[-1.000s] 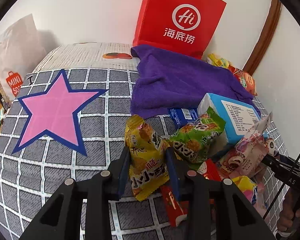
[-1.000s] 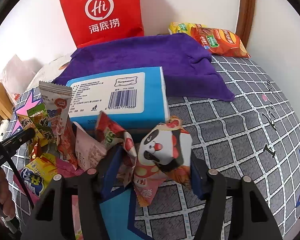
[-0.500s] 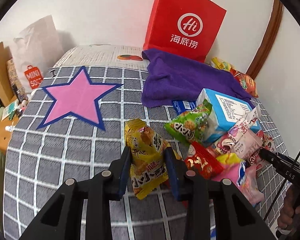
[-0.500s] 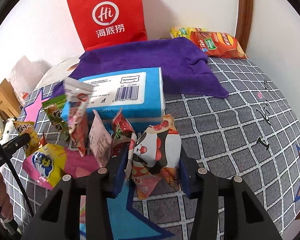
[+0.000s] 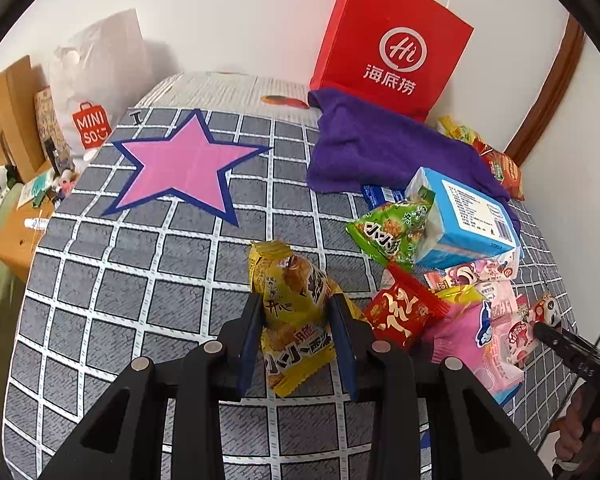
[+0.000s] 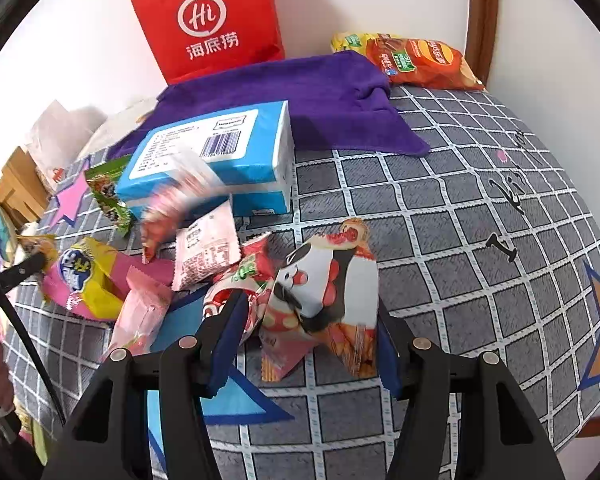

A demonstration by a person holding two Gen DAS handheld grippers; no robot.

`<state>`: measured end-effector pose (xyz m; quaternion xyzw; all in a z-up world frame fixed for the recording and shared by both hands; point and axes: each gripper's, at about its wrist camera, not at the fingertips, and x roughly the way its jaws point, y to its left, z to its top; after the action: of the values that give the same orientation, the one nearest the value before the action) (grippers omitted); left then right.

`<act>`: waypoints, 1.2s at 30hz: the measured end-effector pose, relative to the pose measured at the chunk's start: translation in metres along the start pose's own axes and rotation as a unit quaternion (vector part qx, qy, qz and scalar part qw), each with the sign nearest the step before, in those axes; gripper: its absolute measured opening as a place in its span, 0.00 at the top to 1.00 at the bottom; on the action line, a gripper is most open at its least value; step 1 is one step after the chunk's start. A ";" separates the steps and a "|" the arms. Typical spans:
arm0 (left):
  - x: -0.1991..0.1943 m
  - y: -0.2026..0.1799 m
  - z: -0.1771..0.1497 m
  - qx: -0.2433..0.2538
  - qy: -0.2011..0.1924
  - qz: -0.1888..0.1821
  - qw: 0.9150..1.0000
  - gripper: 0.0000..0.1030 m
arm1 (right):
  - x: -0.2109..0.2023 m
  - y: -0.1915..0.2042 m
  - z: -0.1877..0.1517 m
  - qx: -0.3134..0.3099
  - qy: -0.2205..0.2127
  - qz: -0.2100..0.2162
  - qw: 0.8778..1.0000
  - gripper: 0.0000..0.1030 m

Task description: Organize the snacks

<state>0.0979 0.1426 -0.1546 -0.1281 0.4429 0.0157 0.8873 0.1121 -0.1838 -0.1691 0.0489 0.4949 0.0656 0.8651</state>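
Both hand-held grippers have drawn packets off the heap: the left gripper (image 5: 296, 330) pinches a yellow crinkly snack packet (image 5: 294, 308), the right gripper (image 6: 308, 336), jaws just widening, brackets a panda-printed snack pouch (image 6: 324, 288), while most wrappers still lie jumbled beside the blue tissue box (image 6: 216, 156).

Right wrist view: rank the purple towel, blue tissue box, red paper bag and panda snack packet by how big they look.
1. purple towel
2. blue tissue box and red paper bag, too alike to rank
3. panda snack packet, though nearness to the camera enlarges it

Bright even light, fisheye-warped edges, one packet motion-blurred
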 end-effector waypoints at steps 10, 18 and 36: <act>0.012 0.007 0.002 -0.018 0.018 0.001 1.000 0.65 | 0.000 -0.021 0.002 0.040 -0.015 0.012 0.999 0.34; 0.029 0.006 0.001 -0.027 0.029 0.000 0.999 0.54 | 0.015 -0.015 0.004 0.034 -0.006 0.008 0.999 0.60; -0.022 -0.034 0.051 0.015 -0.026 -0.013 0.999 0.65 | -0.049 -0.018 0.060 0.015 -0.071 0.011 0.997 0.61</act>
<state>0.1293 0.1245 -0.1004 -0.1200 0.4183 0.0006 0.9004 0.1404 -0.2106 -0.1004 0.0718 0.4323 0.0636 0.8966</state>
